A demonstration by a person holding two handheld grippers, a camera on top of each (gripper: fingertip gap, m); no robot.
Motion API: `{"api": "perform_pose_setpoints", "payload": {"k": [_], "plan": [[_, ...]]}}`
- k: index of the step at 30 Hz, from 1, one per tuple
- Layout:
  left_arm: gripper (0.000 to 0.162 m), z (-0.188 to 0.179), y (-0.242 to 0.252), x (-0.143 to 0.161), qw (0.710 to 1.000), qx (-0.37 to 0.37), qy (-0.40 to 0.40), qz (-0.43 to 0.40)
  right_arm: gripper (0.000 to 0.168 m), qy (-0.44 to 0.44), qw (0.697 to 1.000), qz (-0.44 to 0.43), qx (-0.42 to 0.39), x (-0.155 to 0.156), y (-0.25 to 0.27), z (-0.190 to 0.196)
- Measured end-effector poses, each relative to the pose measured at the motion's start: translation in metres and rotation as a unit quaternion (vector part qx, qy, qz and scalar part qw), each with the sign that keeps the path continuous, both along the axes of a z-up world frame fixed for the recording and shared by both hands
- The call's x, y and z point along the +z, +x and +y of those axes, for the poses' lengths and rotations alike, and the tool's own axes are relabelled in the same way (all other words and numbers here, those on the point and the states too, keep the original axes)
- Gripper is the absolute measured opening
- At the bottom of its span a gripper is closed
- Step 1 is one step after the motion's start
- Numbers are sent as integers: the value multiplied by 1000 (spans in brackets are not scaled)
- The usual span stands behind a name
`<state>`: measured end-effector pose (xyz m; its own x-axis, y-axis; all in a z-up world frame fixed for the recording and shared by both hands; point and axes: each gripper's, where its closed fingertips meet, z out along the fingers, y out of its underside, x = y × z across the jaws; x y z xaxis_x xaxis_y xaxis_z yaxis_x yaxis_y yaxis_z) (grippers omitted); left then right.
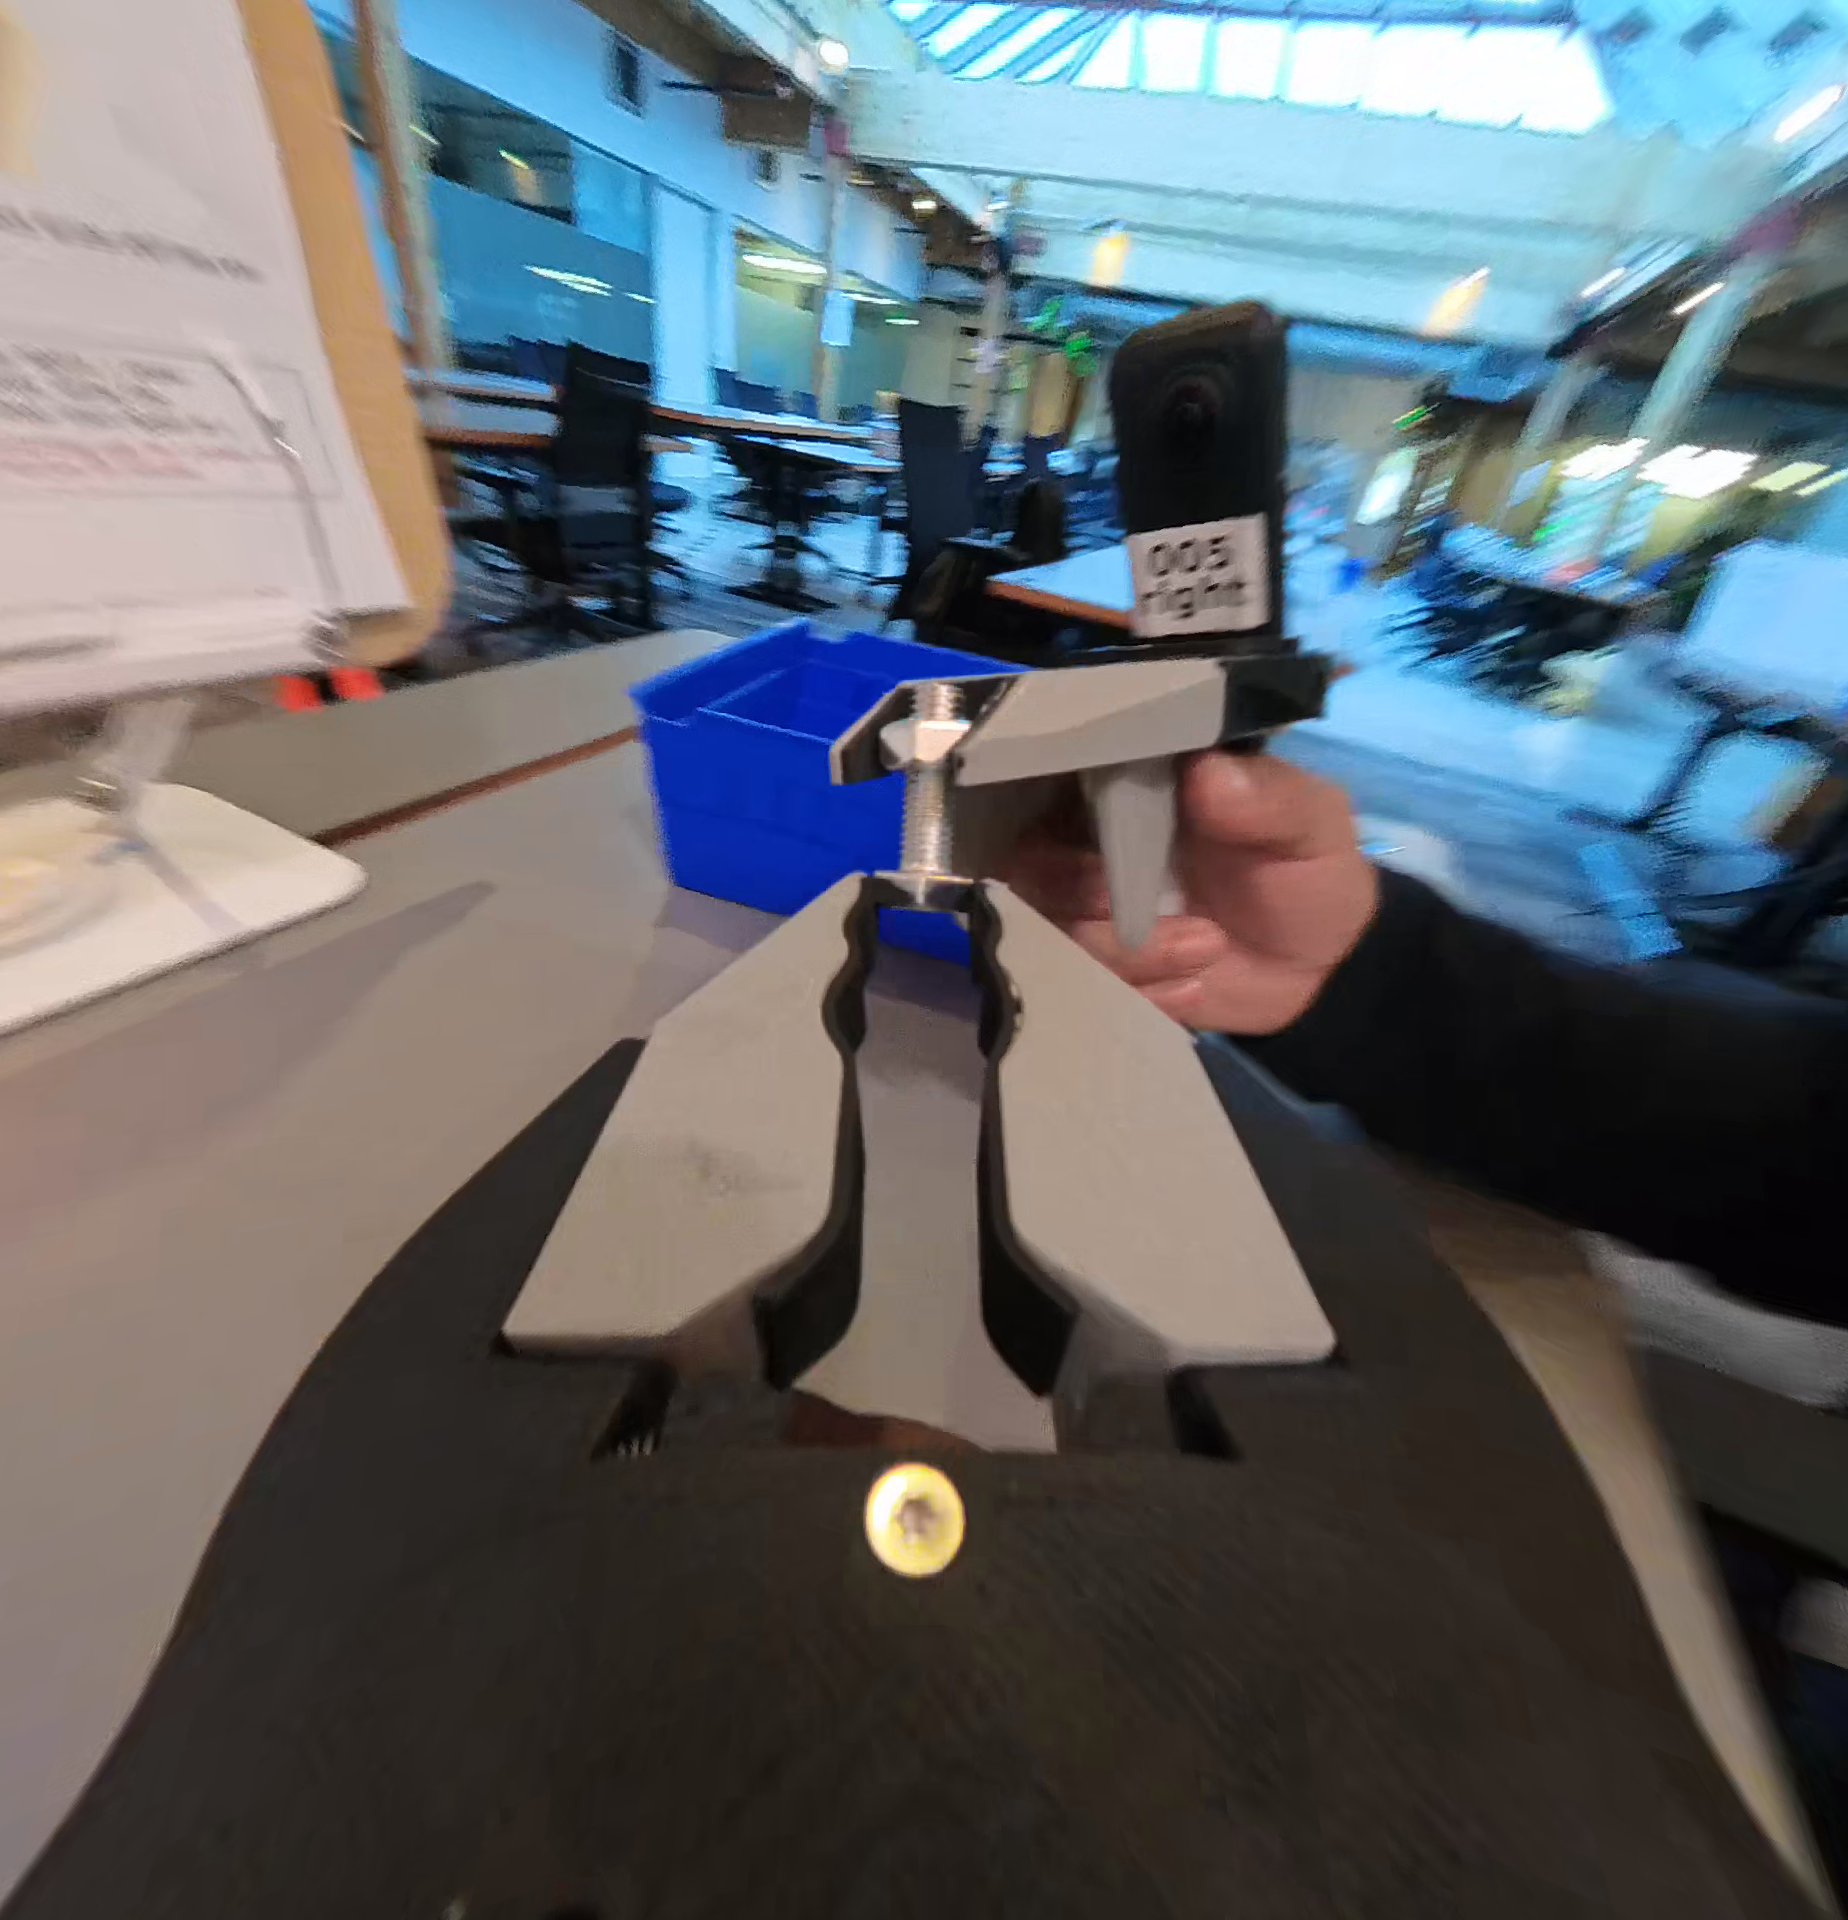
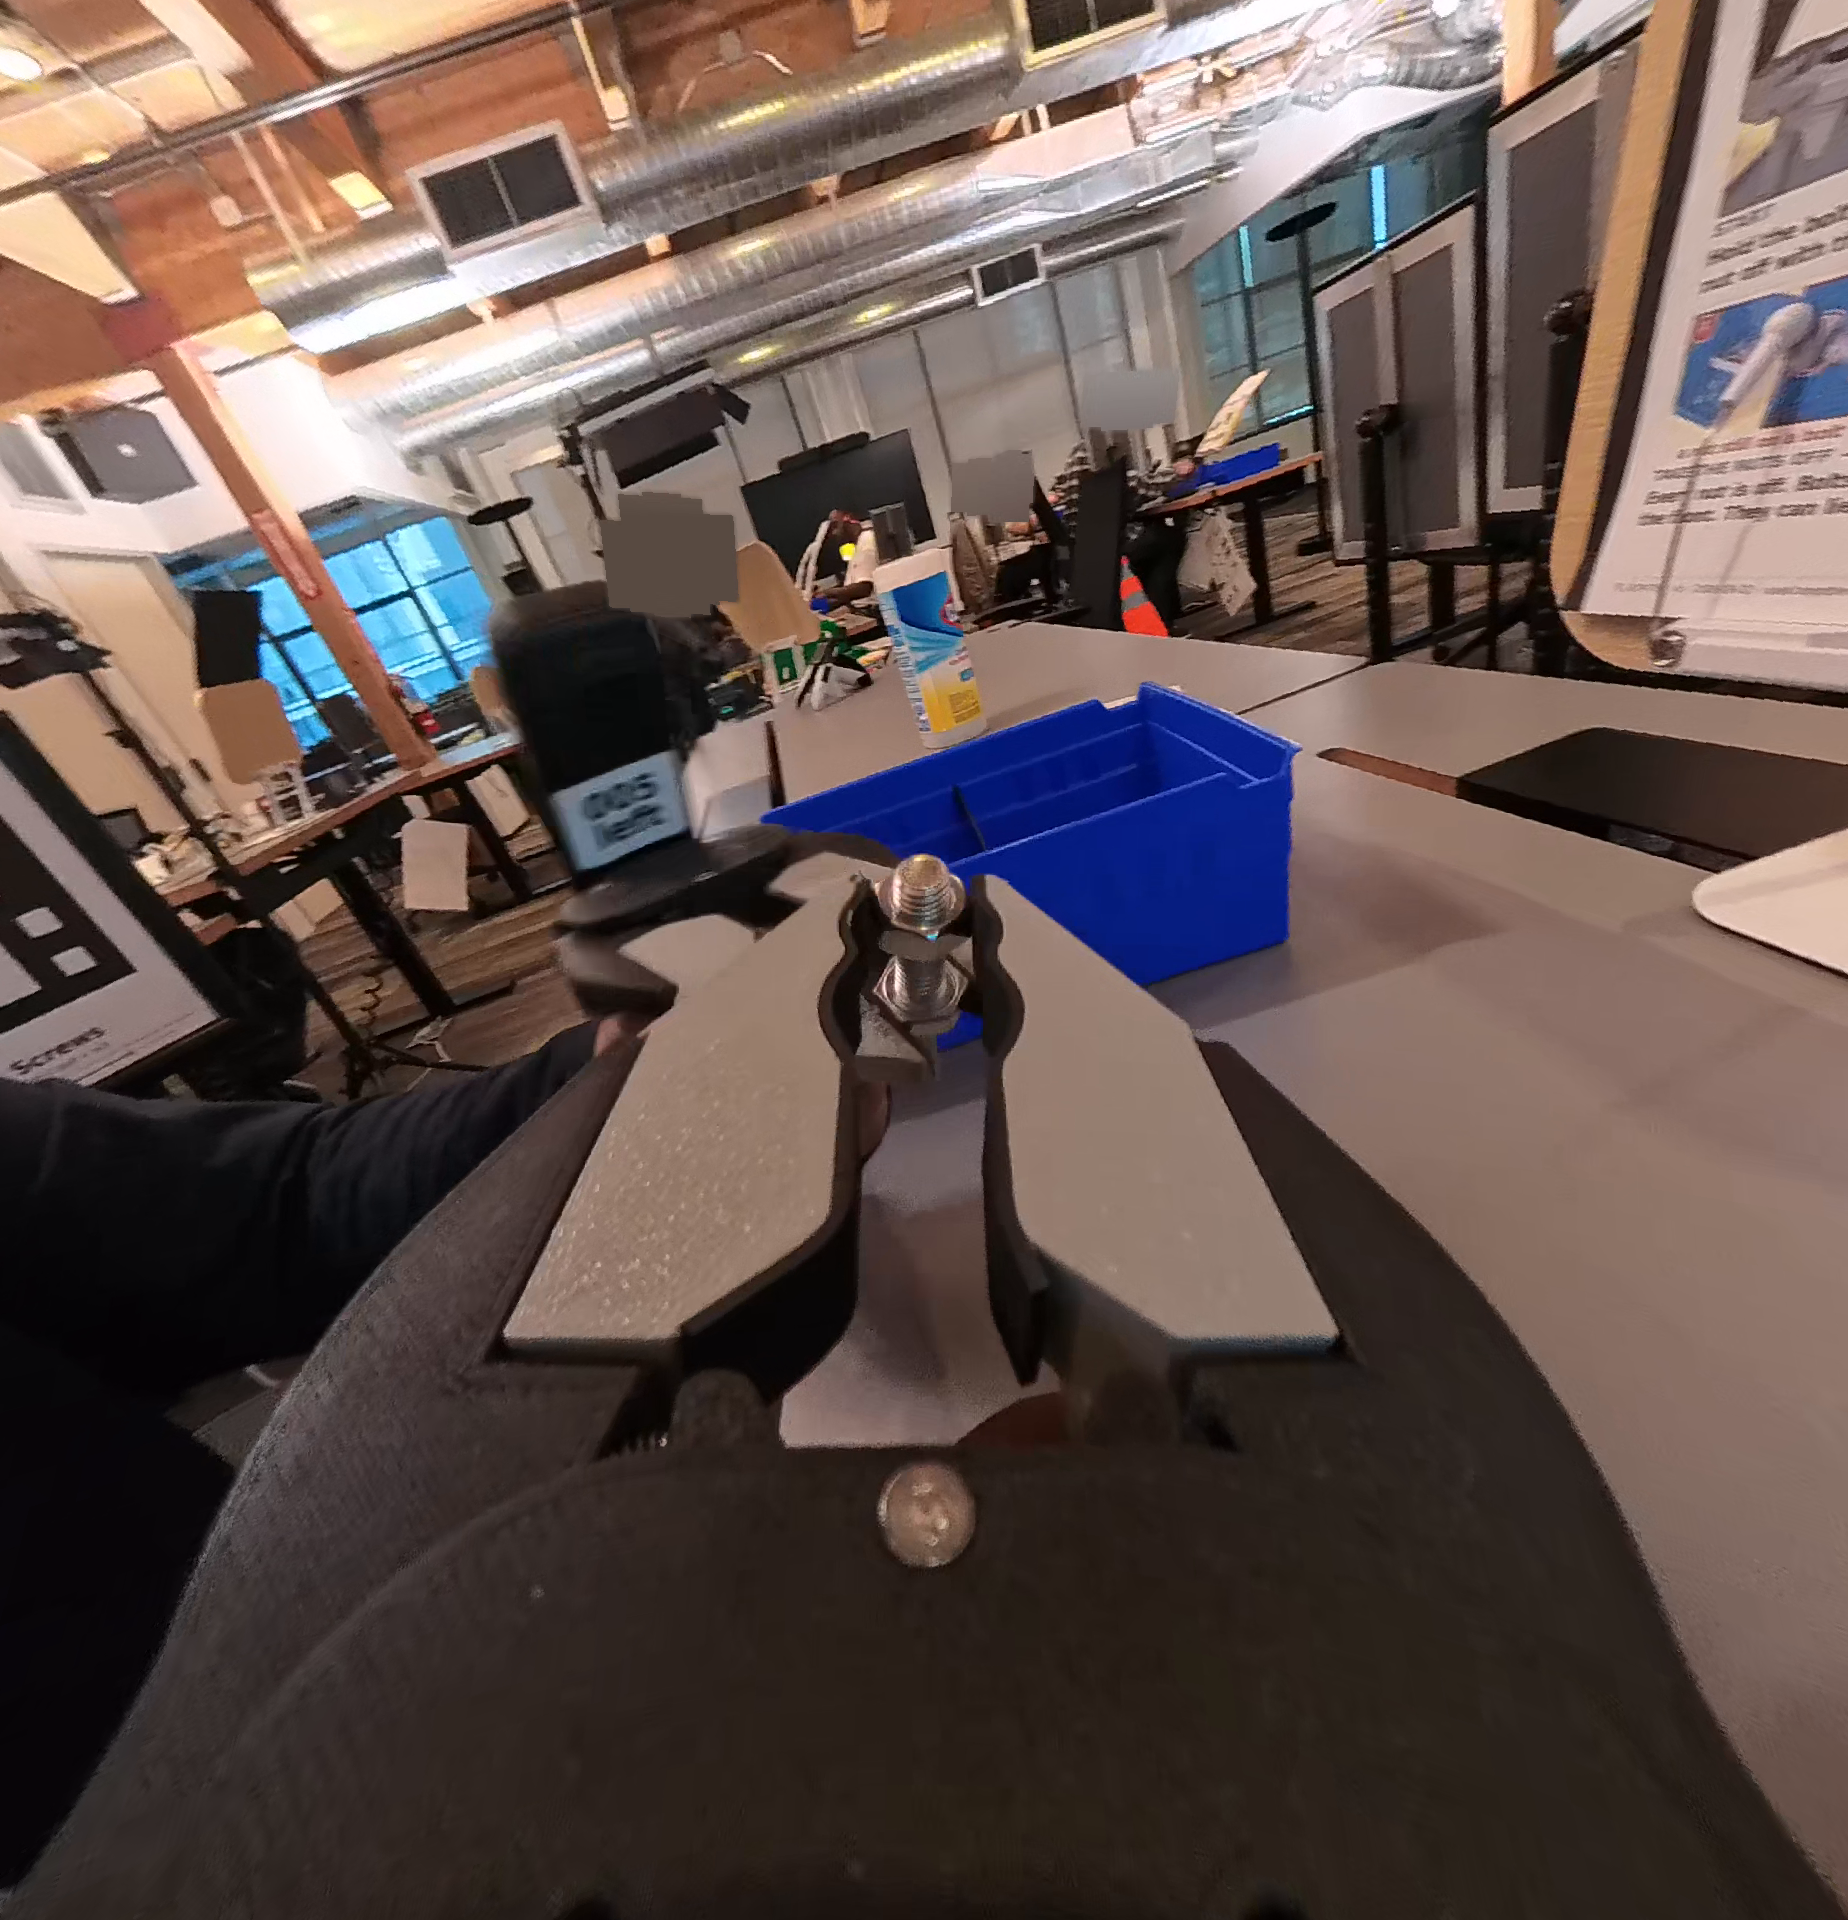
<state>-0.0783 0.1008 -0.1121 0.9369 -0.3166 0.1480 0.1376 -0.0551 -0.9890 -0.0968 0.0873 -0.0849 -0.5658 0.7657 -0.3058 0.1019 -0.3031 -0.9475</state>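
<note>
A silver bolt (image 1: pixel 930 816) stands upright between the two grippers, above a grey table (image 1: pixel 276 1143). My left gripper (image 1: pixel 925 906) is shut on the bolt's head at the bottom. My right gripper (image 1: pixel 920 743) comes in from the right, held by a hand (image 1: pixel 1242 883), and is shut on a hex nut (image 1: pixel 925 743) on the thread. In the right wrist view my right gripper (image 2: pixel 920 935) grips the nut (image 2: pixel 915 940) just below the bolt's end (image 2: pixel 925 891). The left gripper (image 2: pixel 899 1029) holds the head from below left. A blue bin (image 1: pixel 754 769) stands just behind, on the table (image 2: pixel 1522 1091).
The blue bin (image 2: pixel 1107 862) has an inner divider. A clipboard with paper sheets (image 1: pixel 151 364) stands on a white base (image 1: pixel 172 904) at the left. A wipes canister (image 2: pixel 930 655), a black pad (image 2: pixel 1678 790) and an orange cone (image 2: pixel 1143 603) lie beyond. People sit at far desks. My two grippers' fingertips are within a few centimetres of each other.
</note>
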Motion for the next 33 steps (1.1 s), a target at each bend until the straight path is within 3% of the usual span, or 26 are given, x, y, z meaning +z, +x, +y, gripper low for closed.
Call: {"api": "perform_pose_setpoints", "payload": {"k": [3,7,10,14,19,26,29,33], "plan": [[15,6,-14,-3,986,111,18,127,15,10,999,-4,-36,-3,-6,6],[15,7,-30,-3,936,229,32,265,16,24,994,-4,-103,-6,-15,8],[15,6,-31,-1,925,250,37,284,21,58,989,10,-134,-5,-15,7],[15,8,-18,-2,964,177,36,194,27,58,993,32,-101,1,-9,2],[15,3,-8,7,990,96,51,87,24,31,997,61,-29,12,5,-3],[15,-8,28,13,995,-81,38,-44,28,54,993,104,33,21,22,-21],[15,-10,39,8,991,-119,21,-56,28,64,990,114,54,21,27,-30],[15,-9,40,8,993,-109,26,-40,23,66,989,118,52,23,28,-29]]}}
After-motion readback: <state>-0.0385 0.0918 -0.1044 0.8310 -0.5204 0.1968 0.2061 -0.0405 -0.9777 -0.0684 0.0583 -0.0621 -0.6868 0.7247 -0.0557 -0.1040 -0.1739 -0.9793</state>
